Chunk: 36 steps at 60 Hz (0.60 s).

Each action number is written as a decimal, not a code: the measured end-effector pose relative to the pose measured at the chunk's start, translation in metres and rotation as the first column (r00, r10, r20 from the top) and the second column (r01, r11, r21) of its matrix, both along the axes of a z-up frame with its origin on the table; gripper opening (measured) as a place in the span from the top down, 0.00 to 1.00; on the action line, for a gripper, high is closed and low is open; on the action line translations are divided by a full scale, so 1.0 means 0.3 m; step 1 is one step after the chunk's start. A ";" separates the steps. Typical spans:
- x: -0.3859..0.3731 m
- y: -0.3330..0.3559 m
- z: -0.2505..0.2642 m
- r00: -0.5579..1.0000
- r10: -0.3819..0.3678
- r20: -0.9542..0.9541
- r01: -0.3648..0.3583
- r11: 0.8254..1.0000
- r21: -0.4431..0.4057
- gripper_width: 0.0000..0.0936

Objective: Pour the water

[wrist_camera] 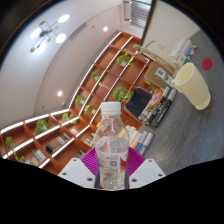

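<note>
A clear plastic bottle point(112, 147) with a white cap stands pinched between the two fingers of the gripper point(112, 166), the magenta pads point(91, 160) pressing on its lower sides at 6 o'clock. The bottle appears to hold water, though its level cannot be told. The whole scene is tilted steeply.

At 2 o'clock from the bottle, well apart, a pale cream cup point(192, 84) lies tilted against a grey table point(186, 122), its open mouth facing toward the gripper. Between bottle and cup, a cluster of small items sits on the table: a dark box point(140, 100) and several flat packets point(160, 108), too small to make out.

Behind the bottle, from 9 o'clock round to 1 o'clock, wooden shelves point(90, 85) with orange edges run across the room, carrying green plants point(121, 93) and assorted goods. Ceiling lights point(50, 33) glow at 11 o'clock. Nothing stands directly between the bottle's cap and the cup.
</note>
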State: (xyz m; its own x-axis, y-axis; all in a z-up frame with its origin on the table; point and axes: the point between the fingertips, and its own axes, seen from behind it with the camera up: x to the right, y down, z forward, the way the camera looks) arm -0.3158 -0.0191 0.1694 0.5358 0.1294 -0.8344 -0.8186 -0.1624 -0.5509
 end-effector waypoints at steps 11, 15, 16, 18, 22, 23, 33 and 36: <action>0.296 0.077 0.143 0.863 -0.092 -0.496 0.118 0.993 0.022 0.61; 0.377 0.110 0.153 0.790 -0.110 -0.603 0.141 0.990 0.005 0.61; 0.395 0.116 0.155 0.770 -0.112 -0.628 0.145 0.989 0.002 0.61; 0.427 0.129 0.159 0.724 -0.113 -0.681 0.152 0.988 -0.003 0.61; 0.488 0.140 0.183 0.620 -0.107 -0.777 0.173 0.985 0.002 0.61; 0.503 0.146 0.185 0.594 -0.105 -0.798 0.178 0.984 0.003 0.61; 0.637 0.167 0.164 0.328 -0.089 -0.941 0.222 0.975 -0.015 0.61; 0.663 0.172 0.144 0.273 -0.088 -0.958 0.225 0.974 -0.025 0.61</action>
State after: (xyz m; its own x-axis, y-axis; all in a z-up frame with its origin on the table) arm -0.1171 0.0326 0.2127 -0.6051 0.2529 -0.7549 -0.7752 0.0288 0.6310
